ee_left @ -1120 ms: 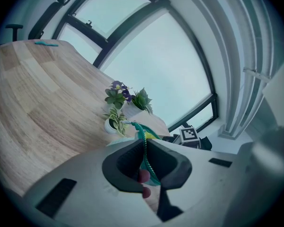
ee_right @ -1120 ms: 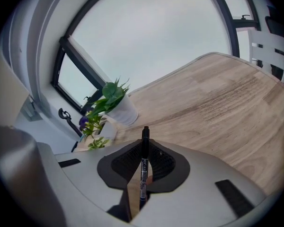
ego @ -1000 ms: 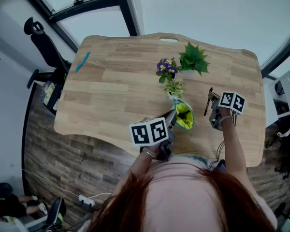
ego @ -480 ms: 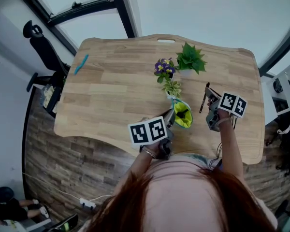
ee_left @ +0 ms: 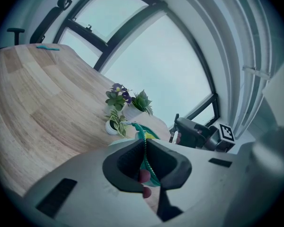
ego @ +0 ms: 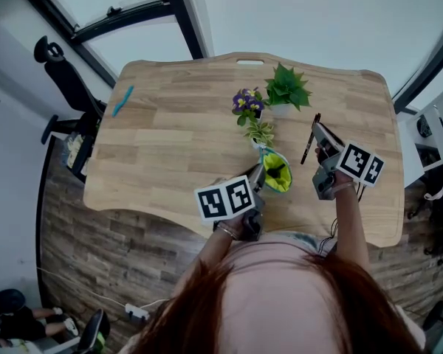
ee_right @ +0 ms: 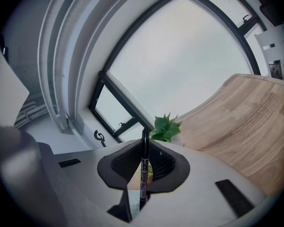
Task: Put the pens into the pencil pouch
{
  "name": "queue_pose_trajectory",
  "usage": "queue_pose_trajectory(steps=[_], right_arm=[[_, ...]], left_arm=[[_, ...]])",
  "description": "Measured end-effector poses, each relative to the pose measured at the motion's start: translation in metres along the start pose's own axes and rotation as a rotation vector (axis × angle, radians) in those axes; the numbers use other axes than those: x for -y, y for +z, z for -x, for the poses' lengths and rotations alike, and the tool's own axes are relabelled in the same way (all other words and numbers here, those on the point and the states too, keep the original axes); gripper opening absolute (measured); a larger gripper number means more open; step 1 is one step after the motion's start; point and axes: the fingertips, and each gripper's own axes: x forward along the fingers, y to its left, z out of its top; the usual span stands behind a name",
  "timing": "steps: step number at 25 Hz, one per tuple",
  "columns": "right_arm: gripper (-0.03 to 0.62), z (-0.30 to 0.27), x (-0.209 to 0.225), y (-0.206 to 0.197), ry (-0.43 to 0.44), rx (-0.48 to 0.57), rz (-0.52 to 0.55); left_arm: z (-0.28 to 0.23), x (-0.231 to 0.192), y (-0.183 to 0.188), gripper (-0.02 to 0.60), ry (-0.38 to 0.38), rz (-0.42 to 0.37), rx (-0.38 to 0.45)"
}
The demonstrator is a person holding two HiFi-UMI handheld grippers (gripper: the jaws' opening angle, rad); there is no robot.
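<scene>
Rounded light-wood table (ego: 177, 139): left half is open room, only a teal pen (ego: 123, 100) by the far-left edge. Bare wood also right of the R gripper (ego: 319, 135), out to the right edge. Both grippers work close to the near edge, mid-table.

Clutter is mid-far: purple-flower pot (ego: 245, 103), spiky green plant in a white pot (ego: 286, 87), and a small variegated plant (ego: 261, 132) just far of the pouch.

Green fabric pencil pouch w/ yellow lining (ego: 277, 174) sits near-centre, mouth open and facing up. There's a dark shape inside, can't ID it.

L gripper (ee_left: 144, 148) is clenched on the pouch's teal zip edge, and its jaws just nipped in a bit tighter.

R gripper is grasping a slim black pen (ee_right: 143, 174) mid-barrel, roughly upright between the pads. The pen is off the table, right of the pouch and not touching it.
</scene>
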Motion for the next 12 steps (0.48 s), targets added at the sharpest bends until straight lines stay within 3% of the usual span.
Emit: queue_pose_trajectory(steps=[12], right_arm=[[0.039, 0.022, -0.058, 0.027, 0.205, 0.15, 0.056]], left_arm=[[0.001, 0.001, -0.001, 0.012, 0.001, -0.002, 0.006]])
